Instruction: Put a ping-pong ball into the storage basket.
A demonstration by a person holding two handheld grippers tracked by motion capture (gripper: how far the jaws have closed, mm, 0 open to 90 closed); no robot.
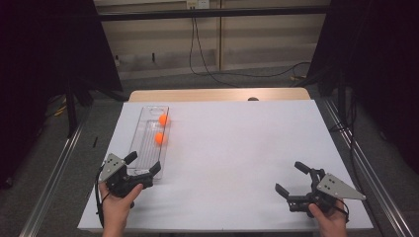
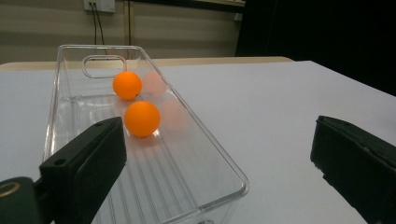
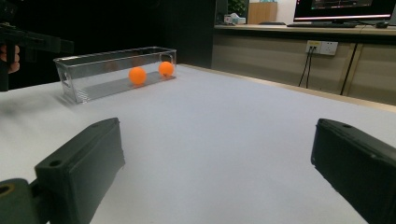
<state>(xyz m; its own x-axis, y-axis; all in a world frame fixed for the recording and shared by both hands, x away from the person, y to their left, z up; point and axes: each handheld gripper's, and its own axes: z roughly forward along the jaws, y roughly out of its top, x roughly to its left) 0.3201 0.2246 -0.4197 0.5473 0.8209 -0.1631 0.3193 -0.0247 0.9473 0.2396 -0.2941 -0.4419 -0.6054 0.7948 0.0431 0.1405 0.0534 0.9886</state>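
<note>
While the high view laid out the whole white table (image 1: 237, 148), with the clear plastic bin (image 1: 144, 129) along its left side and two orange balls (image 1: 163, 119) inside it, the left gripper view brought out the bin's ribbed floor, the handle cut-out in its far wall and faint reflections of the balls on its wall. The left gripper (image 1: 143, 165) sat at the bin's near end with its jaws spread wide, one over the bin and one outside it, holding nothing. The right gripper (image 1: 296, 178) rested well apart near the table's right front corner, jaws also wide apart and empty; its view showed a monitor (image 3: 345, 8) on a counter behind.
</note>
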